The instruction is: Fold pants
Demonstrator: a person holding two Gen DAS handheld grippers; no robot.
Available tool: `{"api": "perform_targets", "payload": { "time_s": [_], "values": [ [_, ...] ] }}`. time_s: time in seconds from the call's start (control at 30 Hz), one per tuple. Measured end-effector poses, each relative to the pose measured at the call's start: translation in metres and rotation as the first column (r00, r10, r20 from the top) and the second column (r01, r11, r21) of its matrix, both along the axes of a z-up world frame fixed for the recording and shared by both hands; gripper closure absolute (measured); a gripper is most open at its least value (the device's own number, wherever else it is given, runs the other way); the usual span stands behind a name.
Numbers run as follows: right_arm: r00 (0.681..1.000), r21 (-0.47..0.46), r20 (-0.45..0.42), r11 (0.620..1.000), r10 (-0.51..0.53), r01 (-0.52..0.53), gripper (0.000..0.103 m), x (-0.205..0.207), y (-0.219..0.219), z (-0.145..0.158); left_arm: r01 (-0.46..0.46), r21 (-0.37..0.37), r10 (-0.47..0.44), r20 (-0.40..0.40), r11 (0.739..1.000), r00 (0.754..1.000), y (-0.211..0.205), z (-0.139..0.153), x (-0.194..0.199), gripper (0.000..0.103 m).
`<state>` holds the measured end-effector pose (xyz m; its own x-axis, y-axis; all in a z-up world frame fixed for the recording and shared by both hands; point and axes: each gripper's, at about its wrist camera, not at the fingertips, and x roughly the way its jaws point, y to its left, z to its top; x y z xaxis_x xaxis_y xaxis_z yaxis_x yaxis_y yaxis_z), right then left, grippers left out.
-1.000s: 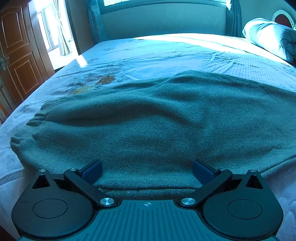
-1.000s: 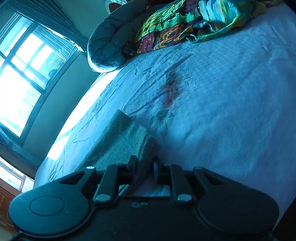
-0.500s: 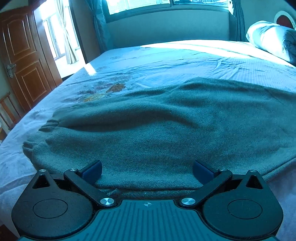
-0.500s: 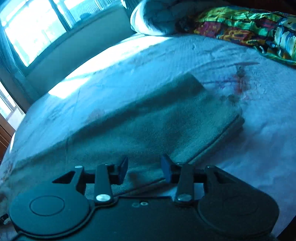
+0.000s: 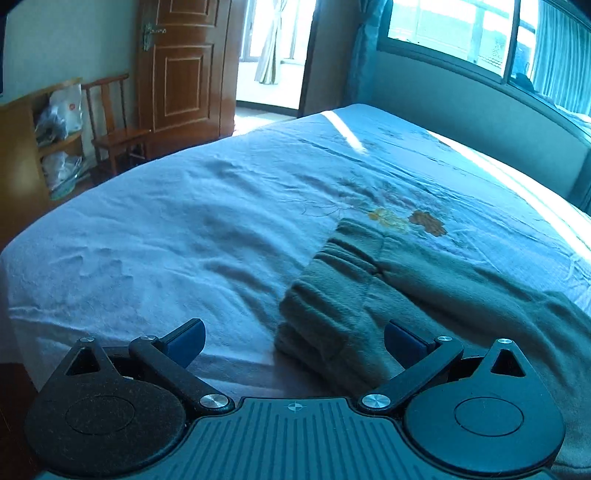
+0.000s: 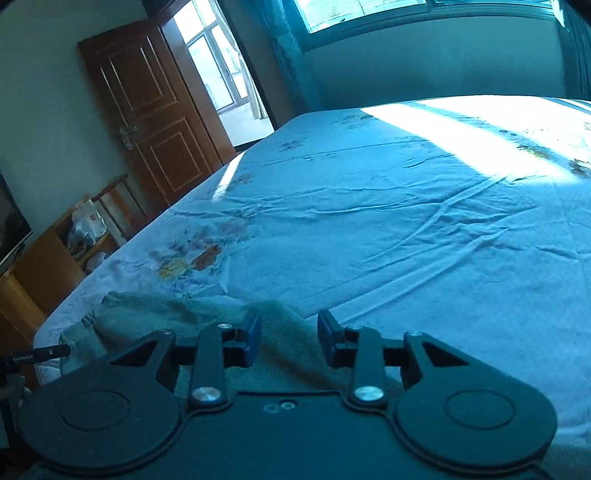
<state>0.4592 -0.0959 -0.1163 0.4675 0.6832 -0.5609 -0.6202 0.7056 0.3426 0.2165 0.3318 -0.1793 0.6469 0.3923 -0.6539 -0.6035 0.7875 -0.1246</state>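
The left wrist view shows the ribbed, elasticated end of the green pants (image 5: pixel 343 295) stacked in layers at about 3 o'clock from the left gripper (image 5: pixel 293 338), whose blue-padded fingers (image 5: pixel 186 338) stand wide apart with only the right-hand one over the cloth; the other is over bare bedsheet (image 5: pixel 166 236). The right wrist view shows none of that ribbing: there the pants (image 6: pixel 284 339) appear as a rumpled ridge running from 9 o'clock in to the centre, passing between the fingers of the right gripper (image 6: pixel 290 336), which are parted and not pressed on the fabric. Only the right wrist view shows the broad sunlit patch on the sheet at 1 o'clock. No writing can be read; a white bag (image 5: pixel 68 107) on the wooden shelf (image 5: pixel 22 147) carries a red mark too small to make out. The pale blue sheet is creased and printed with an orange and brown leaf motif (image 5: pixel 406 219), just beyond the pants. Around the bed stand a panelled wooden door (image 5: pixel 183 70), a small wooden chair (image 5: pixel 118 129), a window (image 5: pixel 461 33) with teal curtains, and an open doorway.
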Motion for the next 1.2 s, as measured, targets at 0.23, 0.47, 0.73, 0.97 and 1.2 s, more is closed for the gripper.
{"api": "perform_targets", "payload": {
  "time_s": [0.23,0.47,0.73,0.97,1.2],
  "values": [
    [0.996,-0.136,-0.036,0.986,0.087,-0.091,0.077,0.025,0.057,-0.03,0.05,-0.162,-0.034,0.1,0.986,0.994,0.023,-0.027,0.008,0.024],
    [0.97,-0.163,-0.059,0.956,0.237,-0.244,0.103,0.024,0.069,-0.031,0.118,-0.206,-0.083,0.169,0.971,0.982,0.024,-0.032,0.006,0.051],
    [0.992,-0.269,-0.006,0.955,0.129,-0.126,0.103,0.028,0.092,-0.049,0.124,-0.107,-0.109,0.14,0.987,0.984,0.014,-0.027,0.0,0.057],
    [0.992,-0.161,0.121,0.985,-0.038,0.057,0.093,-0.002,0.033,-0.006,0.05,-0.075,-0.04,0.124,0.996,0.991,0.015,-0.013,-0.016,0.024],
    [0.997,-0.119,0.076,0.992,-0.031,0.04,0.082,-0.081,-0.033,-0.02,0.135,0.298,-0.141,-0.003,0.945,0.99,-0.065,-0.002,-0.008,0.0]
  ]
}}
